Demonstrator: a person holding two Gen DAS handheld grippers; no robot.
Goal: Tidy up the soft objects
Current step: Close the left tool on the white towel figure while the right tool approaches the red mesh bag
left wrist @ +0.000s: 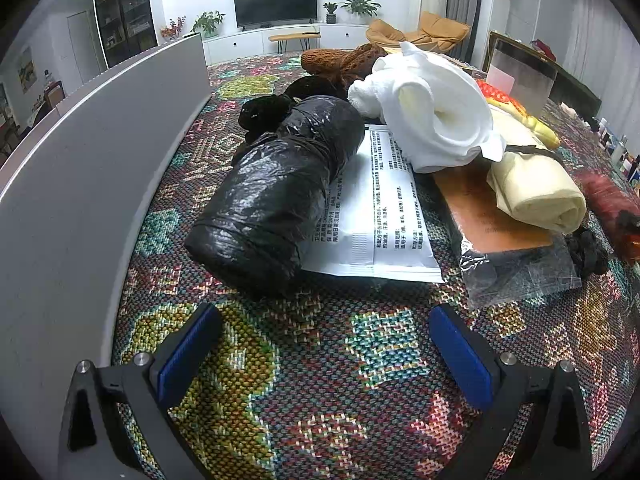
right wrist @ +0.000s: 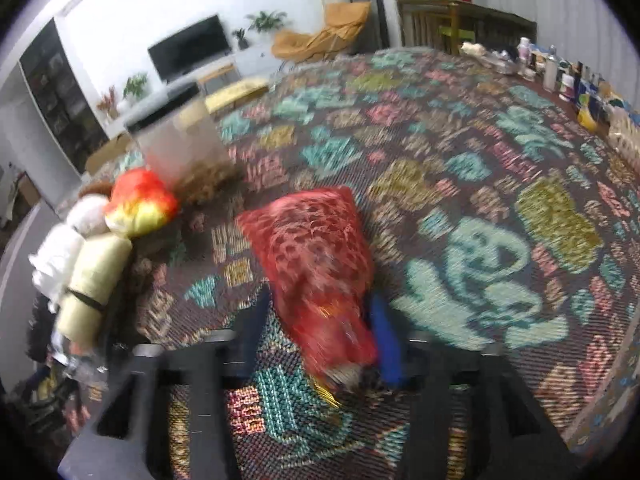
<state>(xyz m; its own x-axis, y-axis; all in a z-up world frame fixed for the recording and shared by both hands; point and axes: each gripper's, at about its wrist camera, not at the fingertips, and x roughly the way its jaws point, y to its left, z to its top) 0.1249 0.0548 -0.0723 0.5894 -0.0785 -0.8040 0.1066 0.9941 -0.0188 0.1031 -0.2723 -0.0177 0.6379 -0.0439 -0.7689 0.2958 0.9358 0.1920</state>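
Note:
My left gripper (left wrist: 324, 344) is open and empty, low over the patterned tablecloth (left wrist: 320, 360). Just ahead of it lies a black plastic bundle (left wrist: 276, 192) on a white printed packet (left wrist: 384, 216). Behind are a rolled white towel (left wrist: 432, 116), a cream cloth roll (left wrist: 536, 188) on an orange-topped pack (left wrist: 484, 216), and a brown knit piece (left wrist: 344, 60). In the blurred right wrist view, my right gripper (right wrist: 316, 320) is shut on a red patterned cloth (right wrist: 316, 256). The cream roll (right wrist: 92, 280), white towel (right wrist: 60, 252) and a red-yellow cloth (right wrist: 140, 204) lie at its left.
A grey box wall (left wrist: 100, 160) runs along the left of the left gripper. A clear container (right wrist: 180, 140) stands behind the pile, also seen in the left wrist view (left wrist: 520, 76). Bottles and small items (right wrist: 568, 76) line the table's far right edge.

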